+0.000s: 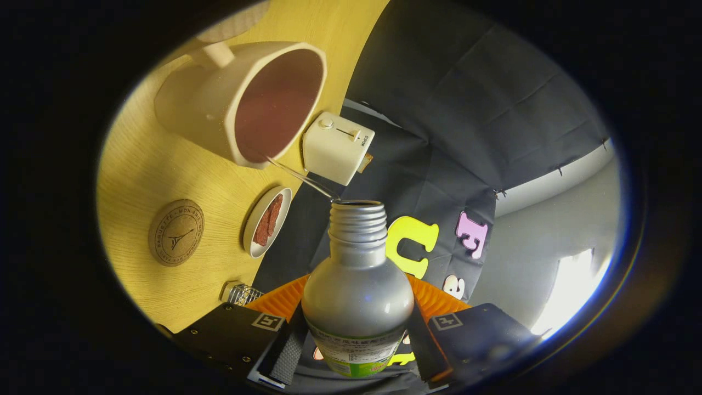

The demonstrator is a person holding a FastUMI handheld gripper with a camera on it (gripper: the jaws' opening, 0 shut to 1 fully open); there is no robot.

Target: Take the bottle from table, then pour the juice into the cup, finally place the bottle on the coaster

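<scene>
My gripper (355, 344) is shut on a silver bottle (356, 285) with a green label, one finger on each side of its body. The bottle is tipped over, its open threaded neck aimed at a cream cup (241, 101). A thin clear stream (299, 176) runs from the bottle's mouth to the cup's rim. The cup's inside looks dark reddish. A round cork coaster (176, 232) lies on the yellow wooden table (137, 164), beside the cup and nearer my fingers.
A small white dish (267, 221) with reddish pieces sits between the coaster and the table edge. A white toaster-like box (337, 147) stands by the cup. A small clear faceted object (241, 293) lies near my fingers.
</scene>
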